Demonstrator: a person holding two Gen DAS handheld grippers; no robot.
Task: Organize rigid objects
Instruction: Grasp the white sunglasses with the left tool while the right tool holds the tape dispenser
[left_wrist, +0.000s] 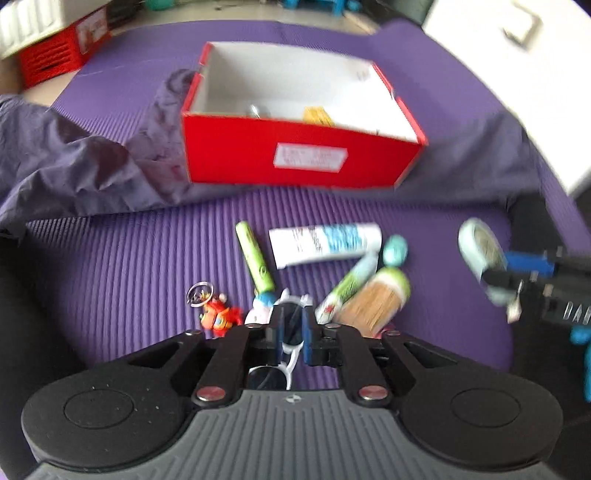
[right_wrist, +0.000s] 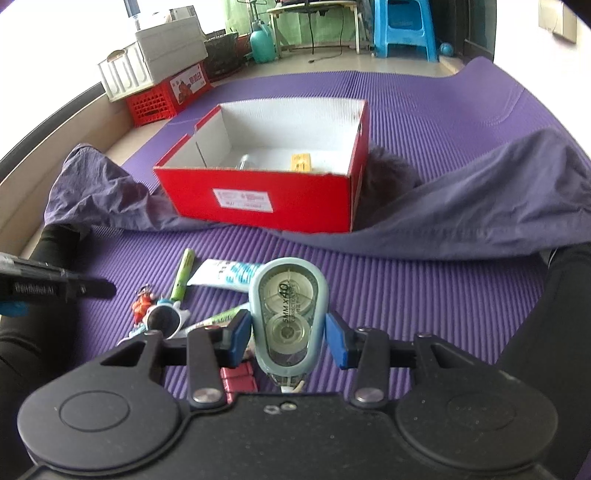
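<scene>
My left gripper (left_wrist: 291, 326) is shut on white-framed sunglasses (left_wrist: 286, 363), low over the purple mat. My right gripper (right_wrist: 288, 332) is shut on a pale blue correction tape dispenser (right_wrist: 288, 306), held above the mat; it also shows in the left wrist view (left_wrist: 480, 254). A red box (left_wrist: 295, 158) with a white inside stands open further back, with a small yellow item (right_wrist: 301, 161) and a silver item (right_wrist: 243, 161) in it. On the mat lie a green marker (left_wrist: 255, 258), a white-blue tube (left_wrist: 325, 242), a red keychain figure (left_wrist: 218, 317) and a brush (left_wrist: 373, 302).
A crumpled purple-grey cloth (right_wrist: 461, 218) lies around the box on both sides. A red crate (right_wrist: 166, 96) with white bins on it stands at the back left. A blue stool (right_wrist: 402, 27) and a teal jug (right_wrist: 262, 46) stand on the floor beyond the mat.
</scene>
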